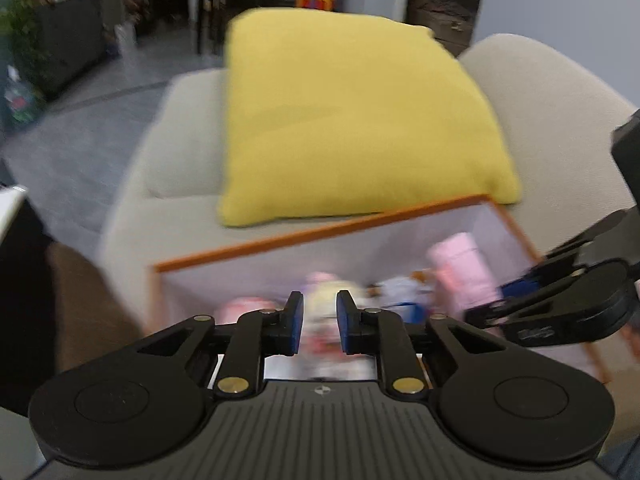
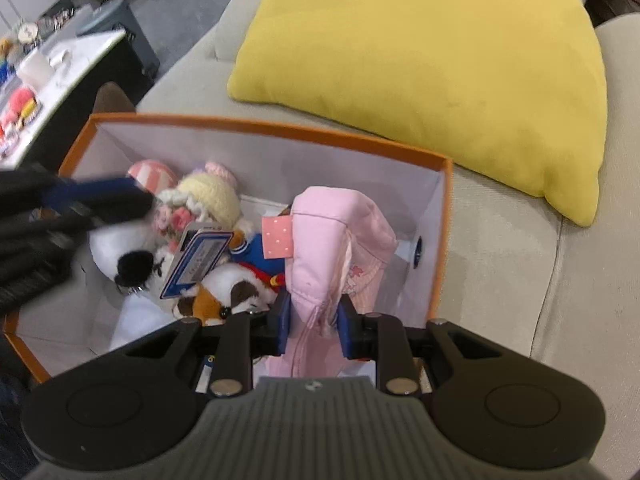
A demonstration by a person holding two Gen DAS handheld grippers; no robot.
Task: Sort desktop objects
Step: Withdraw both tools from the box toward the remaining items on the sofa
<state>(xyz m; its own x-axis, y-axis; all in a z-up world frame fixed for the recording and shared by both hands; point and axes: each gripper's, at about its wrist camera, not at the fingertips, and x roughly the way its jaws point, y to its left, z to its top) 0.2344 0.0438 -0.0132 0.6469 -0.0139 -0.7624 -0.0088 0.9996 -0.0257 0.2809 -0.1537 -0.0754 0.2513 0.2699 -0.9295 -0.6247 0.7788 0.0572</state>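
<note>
- Pink hat (image 2: pixel 340 236) stood in the box (image 2: pixel 264 126) at its 3 o'clock side, long axis running from 6 toward 12 o'clock in the right wrist view, crown end up and away, near end between the fingers.
- Right gripper (image 2: pixel 313 322) was clamped on the hat's lower edge, both blue pads pressing the fabric with only a narrow gap.
- Left gripper (image 1: pixel 319 326) hovered over the box's 9 o'clock side, its pads a small way apart with nothing gripped; blur hid what lay beyond them.
- Soft toys filled the rest of the box: a cream knitted doll (image 2: pixel 212 198) at 11 o'clock, a calico cat toy (image 2: pixel 232 292) just beside the hat at 8 o'clock.
- Box sat on a beige sofa (image 2: pixel 520 264), with a yellow cushion (image 2: pixel 432 60) at 1 o'clock behind it.
</note>
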